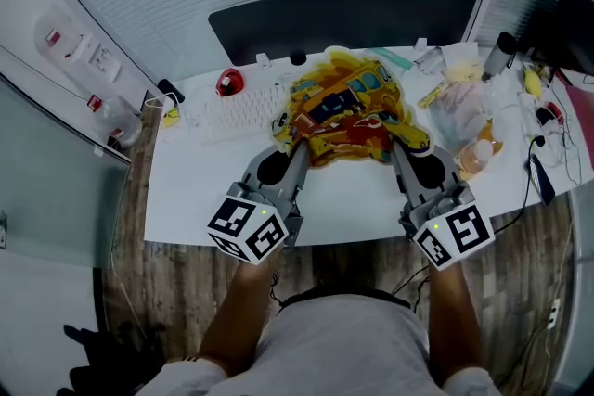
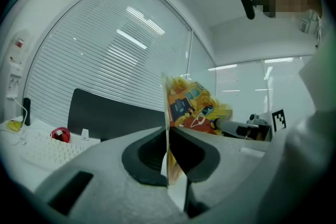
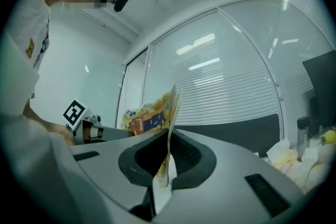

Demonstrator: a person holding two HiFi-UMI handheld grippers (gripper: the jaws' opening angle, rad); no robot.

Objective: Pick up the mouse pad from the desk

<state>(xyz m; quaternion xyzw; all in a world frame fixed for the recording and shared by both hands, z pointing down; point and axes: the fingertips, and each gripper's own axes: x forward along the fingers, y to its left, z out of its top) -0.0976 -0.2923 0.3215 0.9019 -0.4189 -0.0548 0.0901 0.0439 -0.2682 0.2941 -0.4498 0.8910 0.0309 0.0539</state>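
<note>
The mouse pad (image 1: 348, 107) is a thin yellow and orange sheet with cartoon print, held up above the white desk (image 1: 213, 190). My left gripper (image 1: 290, 142) is shut on its near left edge, my right gripper (image 1: 397, 140) on its near right edge. In the left gripper view the mouse pad (image 2: 191, 105) stands edge-on, pinched between the jaws of my left gripper (image 2: 168, 165). The right gripper view likewise shows the mouse pad (image 3: 155, 110) rising from the closed jaws of my right gripper (image 3: 167, 165).
A white keyboard (image 1: 243, 113) and a red object (image 1: 228, 82) lie at the left of the desk. Bottles, wrappers and cables (image 1: 483, 116) crowd the right side. A dark monitor back (image 1: 343, 19) stands behind. The desk's front edge is just under the grippers.
</note>
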